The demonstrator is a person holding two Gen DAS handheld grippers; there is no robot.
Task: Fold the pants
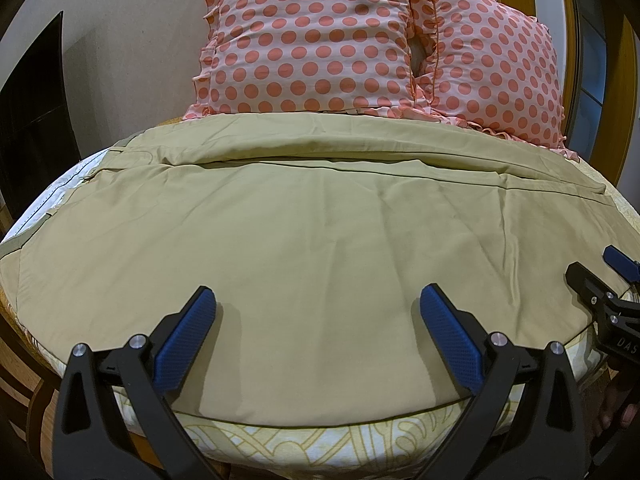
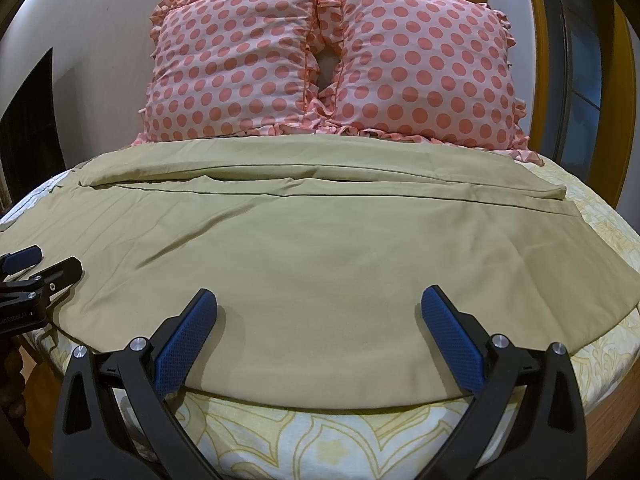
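Khaki pants (image 1: pixel 300 232) lie spread flat across the bed, one leg laid along the other, waistband to the left and hems to the right; they also fill the right wrist view (image 2: pixel 320 248). My left gripper (image 1: pixel 318 300) is open and empty, just above the pants' near edge. My right gripper (image 2: pixel 319 302) is open and empty too, over the near edge further right. The right gripper shows at the edge of the left wrist view (image 1: pixel 596 272), and the left gripper at the edge of the right wrist view (image 2: pixel 44 264).
Two pink polka-dot pillows (image 2: pixel 332 64) stand against the wall behind the pants. The bed has a yellow patterned sheet (image 2: pixel 340 440) and a wooden frame. A dark panel (image 1: pixel 32 128) stands at the left, a window frame at the right.
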